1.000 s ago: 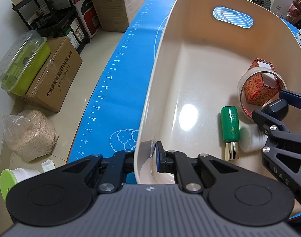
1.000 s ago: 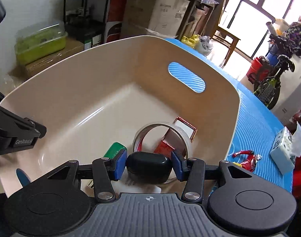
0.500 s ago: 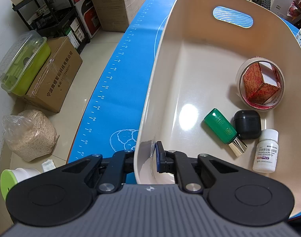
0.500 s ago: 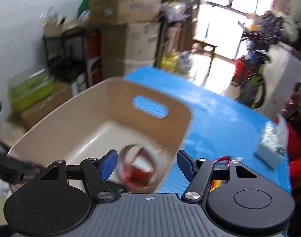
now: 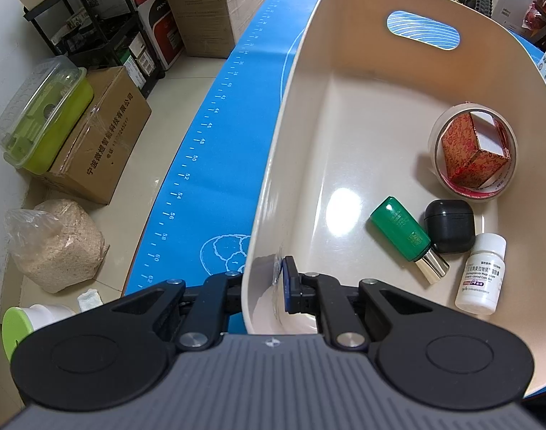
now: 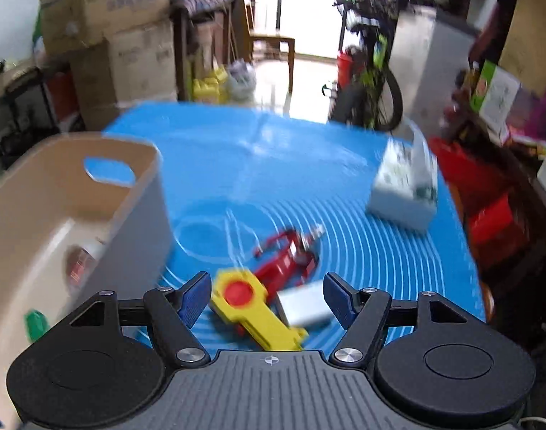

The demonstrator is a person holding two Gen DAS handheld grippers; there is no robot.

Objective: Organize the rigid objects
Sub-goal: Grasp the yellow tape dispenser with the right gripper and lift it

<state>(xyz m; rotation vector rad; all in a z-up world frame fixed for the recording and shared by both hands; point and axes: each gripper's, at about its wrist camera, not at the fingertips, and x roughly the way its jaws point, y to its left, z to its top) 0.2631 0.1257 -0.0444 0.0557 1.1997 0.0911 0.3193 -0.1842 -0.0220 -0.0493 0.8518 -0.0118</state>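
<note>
Yellow toy, red toy, tissue box

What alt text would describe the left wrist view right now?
The left tool is clamped on the near wall of a beige bin holding a green bottle, black case, white pill bottle and a red box inside a tape roll.

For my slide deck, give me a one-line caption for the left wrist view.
Left tool clamps the bin wall; inside lie a green bottle, black case, white pill bottle and red box.
</note>
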